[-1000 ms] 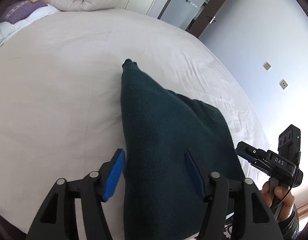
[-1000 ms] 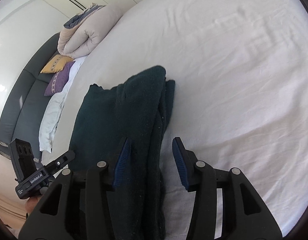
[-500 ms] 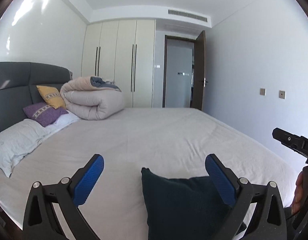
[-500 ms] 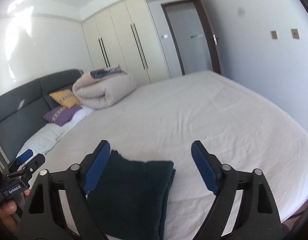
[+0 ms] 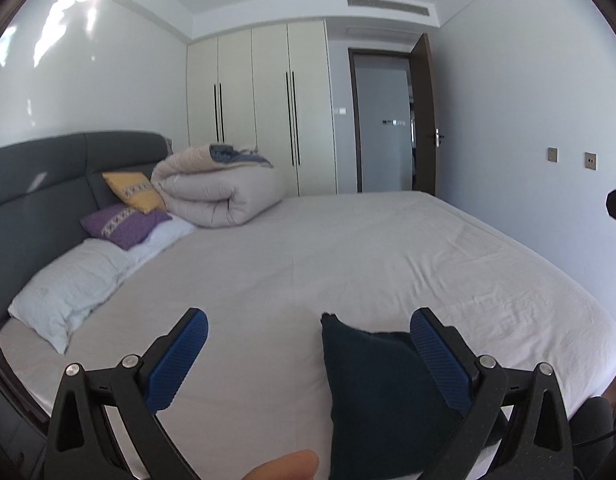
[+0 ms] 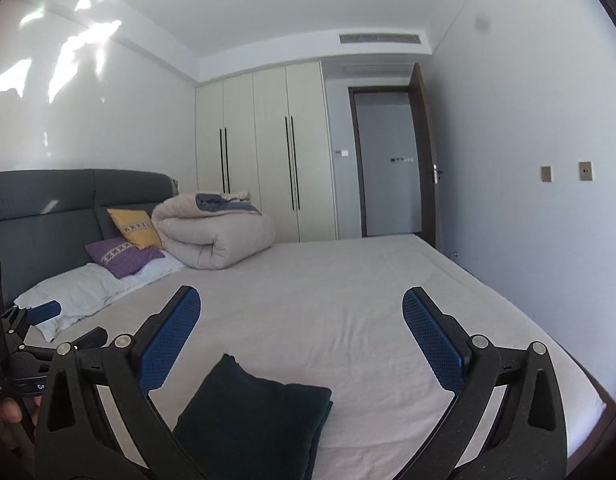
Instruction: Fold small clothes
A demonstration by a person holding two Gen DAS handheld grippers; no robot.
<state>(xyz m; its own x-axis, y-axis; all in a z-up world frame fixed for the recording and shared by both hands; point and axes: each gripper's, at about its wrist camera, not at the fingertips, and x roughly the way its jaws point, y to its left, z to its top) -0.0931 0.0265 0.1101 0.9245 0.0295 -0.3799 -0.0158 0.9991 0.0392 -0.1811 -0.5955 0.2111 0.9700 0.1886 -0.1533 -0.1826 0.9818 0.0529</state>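
Where the bed [image 5: 348,264] meets its near edge, a dark green folded garment [image 6: 252,420] lies flat on the pale sheet, its layered fold edge showing on the right side in the right wrist view. Neither gripper touches it. Left gripper [image 5: 308,356]: blue-padded fingers [image 5: 180,356] spread wide, raised above the garment (its right finger overlaps the cloth only in line of sight). Right gripper [image 6: 300,336]: likewise spread wide, holding nothing. Farther off, a rolled beige duvet [image 5: 220,192], yellow cushion [image 5: 134,191], purple cushion [image 5: 122,225] and white pillow [image 5: 68,284] rest against the grey headboard [image 5: 36,184].
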